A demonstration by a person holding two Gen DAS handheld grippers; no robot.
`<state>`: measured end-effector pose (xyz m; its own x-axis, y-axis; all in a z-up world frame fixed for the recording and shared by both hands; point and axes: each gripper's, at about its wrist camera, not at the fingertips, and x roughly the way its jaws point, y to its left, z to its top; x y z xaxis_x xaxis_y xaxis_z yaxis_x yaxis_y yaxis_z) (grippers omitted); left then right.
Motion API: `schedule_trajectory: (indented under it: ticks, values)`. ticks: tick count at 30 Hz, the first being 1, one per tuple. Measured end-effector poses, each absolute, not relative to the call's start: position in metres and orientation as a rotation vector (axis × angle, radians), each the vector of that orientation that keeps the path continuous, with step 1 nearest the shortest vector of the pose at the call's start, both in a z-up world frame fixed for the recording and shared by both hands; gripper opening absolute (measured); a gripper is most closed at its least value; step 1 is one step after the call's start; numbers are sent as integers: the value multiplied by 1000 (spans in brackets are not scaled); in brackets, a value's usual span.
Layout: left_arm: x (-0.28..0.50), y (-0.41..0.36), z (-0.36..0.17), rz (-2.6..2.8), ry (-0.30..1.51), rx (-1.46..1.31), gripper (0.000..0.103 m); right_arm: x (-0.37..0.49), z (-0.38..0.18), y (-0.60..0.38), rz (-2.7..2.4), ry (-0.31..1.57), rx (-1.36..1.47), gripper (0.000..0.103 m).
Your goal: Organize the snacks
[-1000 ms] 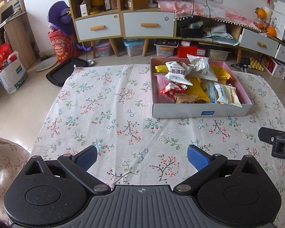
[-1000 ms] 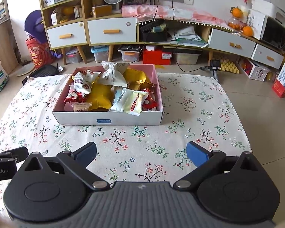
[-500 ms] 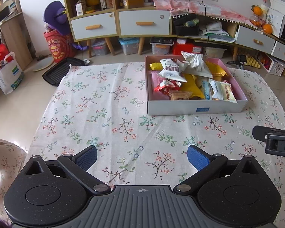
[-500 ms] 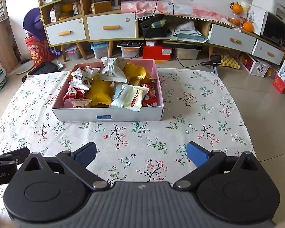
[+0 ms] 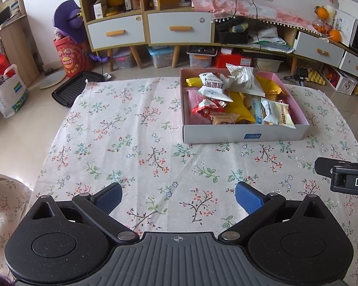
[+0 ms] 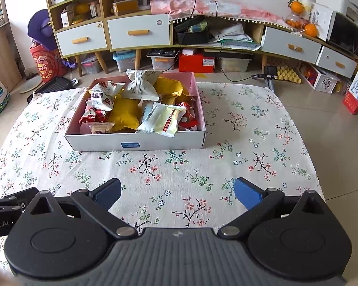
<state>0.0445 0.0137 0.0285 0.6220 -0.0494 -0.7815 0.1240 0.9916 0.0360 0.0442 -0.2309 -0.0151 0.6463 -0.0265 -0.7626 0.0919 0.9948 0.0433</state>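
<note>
A shallow white box with a pink inside (image 5: 245, 135) (image 6: 136, 144) stands on the flowered tablecloth and holds several snack packets: white ones (image 5: 213, 87) (image 6: 168, 119), a yellow one (image 6: 125, 113) and red ones (image 5: 206, 106). My left gripper (image 5: 177, 196) is open and empty, over the cloth well in front of the box and to its left. My right gripper (image 6: 176, 191) is open and empty, over the cloth in front of the box. Each gripper's body shows at the edge of the other's view (image 5: 346, 178) (image 6: 4, 209).
The table's cloth (image 5: 121, 138) ends at edges to the left, right and far side, with tiled floor beyond. Cabinets with drawers (image 6: 138, 33), storage bins and a black tray (image 5: 71, 88) stand on the floor behind the table.
Both grippers have drawn back and risen a little, so the box looks slightly farther away and more of the table shows. Both stay open and empty.
</note>
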Motion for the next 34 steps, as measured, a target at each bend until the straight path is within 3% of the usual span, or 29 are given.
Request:
schedule_trajectory:
  ticks: [34]
  values:
    - [44, 12, 24, -103, 900, 103, 102, 44, -17, -230, -64, 873, 77, 101]
